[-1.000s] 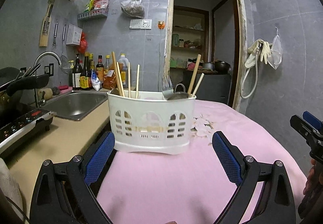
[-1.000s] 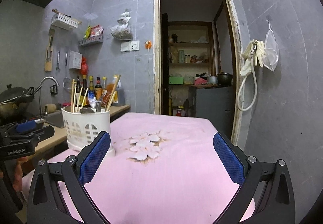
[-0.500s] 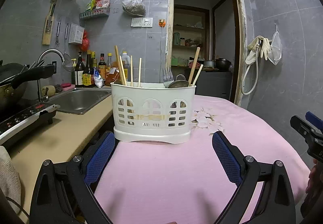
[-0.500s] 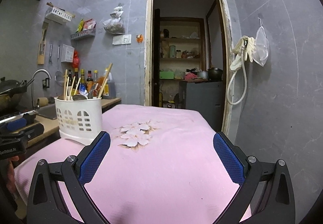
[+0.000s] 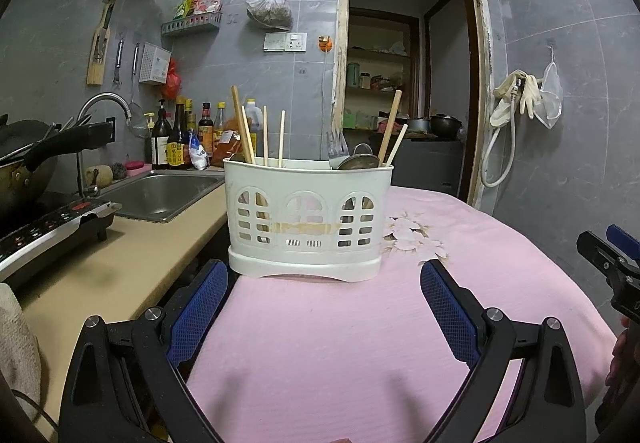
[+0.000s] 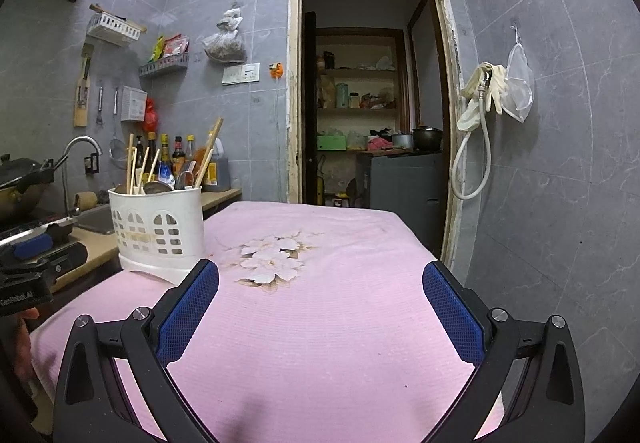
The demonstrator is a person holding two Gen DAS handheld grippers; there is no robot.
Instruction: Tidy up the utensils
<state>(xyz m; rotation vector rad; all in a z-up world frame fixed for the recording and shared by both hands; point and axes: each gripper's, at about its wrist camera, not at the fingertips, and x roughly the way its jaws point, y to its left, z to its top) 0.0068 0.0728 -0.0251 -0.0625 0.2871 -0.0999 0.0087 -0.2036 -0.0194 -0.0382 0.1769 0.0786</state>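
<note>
A white slotted utensil caddy [image 5: 306, 217] stands on the pink cloth near the table's left edge. It holds several wooden chopsticks [image 5: 244, 133], a metal fork [image 5: 335, 153] and a spoon [image 5: 358, 162]. My left gripper [image 5: 322, 301] is open and empty, just in front of the caddy. In the right wrist view the caddy [image 6: 158, 229] stands at the left. My right gripper [image 6: 320, 303] is open and empty over the middle of the pink cloth [image 6: 328, 323].
A beige counter [image 5: 108, 263] with a steel sink [image 5: 164, 195], an induction cooker [image 5: 44, 235] and a wok [image 5: 24, 163] lies left of the table. Sauce bottles [image 5: 176, 137] line the wall. A doorway [image 6: 368, 83] opens behind the table.
Both grippers have pulled back and lowered a little, so the caddy sits slightly farther off. Both stay open and empty.
</note>
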